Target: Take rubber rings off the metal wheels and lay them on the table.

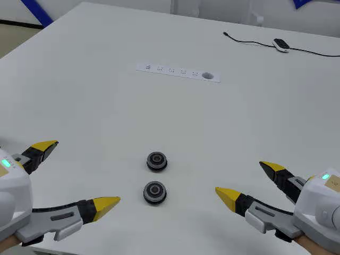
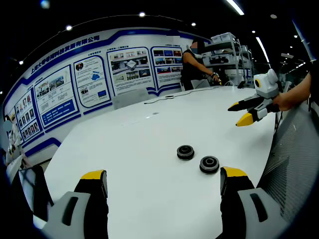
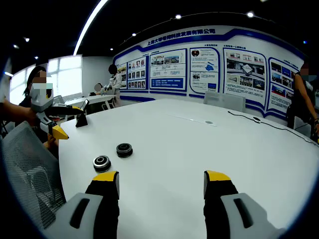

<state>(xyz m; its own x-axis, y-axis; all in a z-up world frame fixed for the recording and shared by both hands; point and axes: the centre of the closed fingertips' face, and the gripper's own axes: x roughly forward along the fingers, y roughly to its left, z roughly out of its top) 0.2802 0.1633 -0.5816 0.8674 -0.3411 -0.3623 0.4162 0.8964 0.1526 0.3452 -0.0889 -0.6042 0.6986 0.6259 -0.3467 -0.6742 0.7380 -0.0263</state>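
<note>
White tabletop [image 1: 175,111] spreads beneath the head view, where two small metal wheels sit close together near the person's edge: the far wheel [image 1: 156,161] and the near wheel [image 1: 154,192]. Each wears a dark outer band that looks to be its rubber ring [image 1: 145,193]. The left gripper [image 1: 82,172] and the right gripper [image 1: 243,179] hover on either side, well apart from the wheels, yellow-tipped jaws spread wide and holding nothing. A power strip [image 1: 178,72] lies farther up the table. In the left gripper view, the left gripper [image 2: 164,174] gapes over bare table, with the far wheel [image 2: 185,152] and the near wheel [image 2: 209,164] ahead and a little to the right. The right gripper [image 2: 238,113] is raised beyond them, jaws also parted. In the right gripper view, the right gripper [image 3: 161,176] stands equally wide, with the far wheel [image 3: 124,150] and the near wheel [image 3: 101,162] ahead to the left. The left gripper [image 3: 70,127] is held up behind them, near a mesh chair back [image 3: 30,164]. No ring lies loose on the table, so the job appears to be at its start. Doing this step well likely means one claw pinning a wheel by its metal body while the other nips only the rubber's edge and rolls it off. A small wheel on a slick top may skid if pinched off-centre.
</note>
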